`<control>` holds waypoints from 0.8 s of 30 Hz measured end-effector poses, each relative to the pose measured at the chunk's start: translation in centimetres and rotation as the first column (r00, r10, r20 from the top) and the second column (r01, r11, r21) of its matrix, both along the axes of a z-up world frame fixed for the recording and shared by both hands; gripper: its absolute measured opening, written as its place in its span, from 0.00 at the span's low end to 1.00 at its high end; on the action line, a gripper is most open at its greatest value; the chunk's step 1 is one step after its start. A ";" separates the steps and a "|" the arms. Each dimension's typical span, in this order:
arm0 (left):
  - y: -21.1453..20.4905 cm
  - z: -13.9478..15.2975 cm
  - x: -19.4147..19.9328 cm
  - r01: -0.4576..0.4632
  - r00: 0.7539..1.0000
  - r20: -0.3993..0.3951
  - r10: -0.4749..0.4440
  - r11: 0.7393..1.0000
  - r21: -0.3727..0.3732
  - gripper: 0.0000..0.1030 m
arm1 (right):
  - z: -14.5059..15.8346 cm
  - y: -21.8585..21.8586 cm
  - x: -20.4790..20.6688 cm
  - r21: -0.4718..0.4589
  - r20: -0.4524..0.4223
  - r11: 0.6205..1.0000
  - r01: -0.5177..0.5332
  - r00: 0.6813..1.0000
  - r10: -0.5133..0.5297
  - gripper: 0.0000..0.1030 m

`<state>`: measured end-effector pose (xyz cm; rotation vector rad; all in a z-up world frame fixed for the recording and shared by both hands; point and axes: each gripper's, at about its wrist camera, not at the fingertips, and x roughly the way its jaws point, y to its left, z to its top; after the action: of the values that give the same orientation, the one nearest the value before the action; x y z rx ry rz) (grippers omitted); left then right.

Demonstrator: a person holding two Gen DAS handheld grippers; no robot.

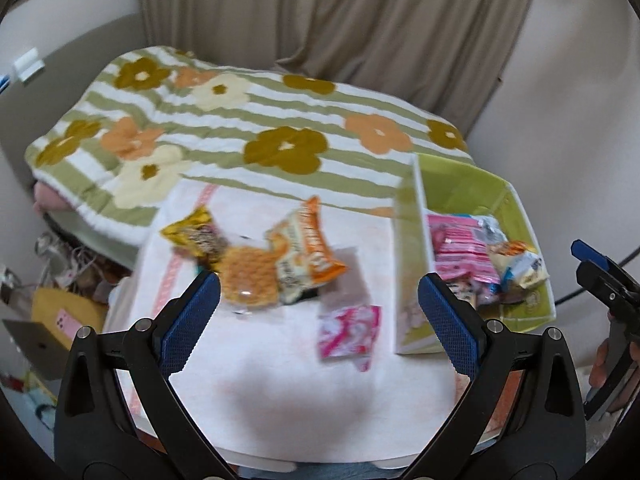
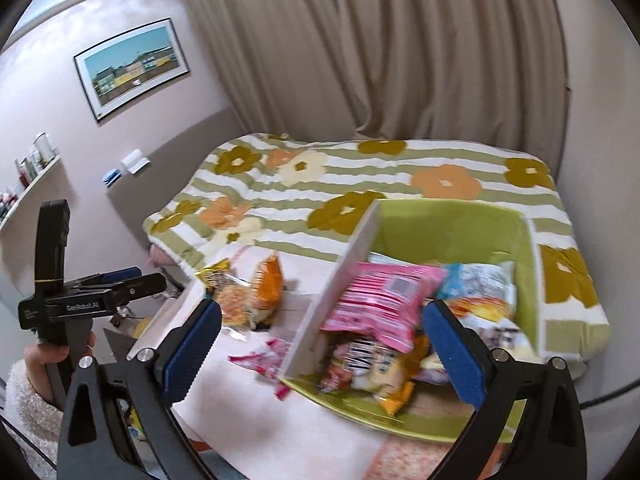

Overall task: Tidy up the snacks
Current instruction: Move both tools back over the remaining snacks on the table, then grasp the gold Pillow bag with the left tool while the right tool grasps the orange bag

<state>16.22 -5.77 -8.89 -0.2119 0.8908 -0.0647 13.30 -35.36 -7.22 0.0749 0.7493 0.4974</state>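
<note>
Loose snacks lie on a white table [image 1: 280,400]: a yellow-brown packet [image 1: 196,236], a clear waffle packet [image 1: 248,276], an orange-white bag [image 1: 308,244] and a pink packet [image 1: 348,332]. A green box [image 1: 472,184] at the right holds a pink bag [image 1: 460,248] and other packets. My left gripper [image 1: 320,312] is open and empty above the table, in front of the loose snacks. My right gripper [image 2: 320,344] is open and empty above the green box [image 2: 452,224], over its pink bag [image 2: 384,296]. Each gripper shows at the edge of the other's view.
A bed with a flowered, green-striped cover [image 1: 240,120] stands behind the table, with beige curtains [image 1: 360,20] beyond. Clutter and a cardboard box [image 1: 64,312] lie on the floor at the left. A wall shelf with bottles [image 2: 28,172] is far left.
</note>
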 end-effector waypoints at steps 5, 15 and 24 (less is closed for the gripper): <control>4.6 -0.8 1.2 -0.011 1.000 -0.020 0.011 1.000 0.003 0.96 | -0.5 4.3 1.7 -0.006 -0.023 1.000 -0.017 1.000 0.017 0.98; 12.7 -5.9 7.1 0.062 0.984 -0.162 -0.069 0.997 -0.047 0.96 | -4.7 13.2 6.2 -0.012 -0.166 1.000 0.017 0.986 -0.019 0.98; 15.6 -12.9 12.7 0.207 0.932 -0.282 -0.227 0.973 -0.101 0.96 | -9.6 17.9 9.9 -0.067 -0.270 0.995 0.080 0.958 -0.095 0.98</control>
<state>28.95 9.88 -21.78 -0.1895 1.2063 -0.2769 23.24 -17.50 -16.85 0.1263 1.0254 0.3853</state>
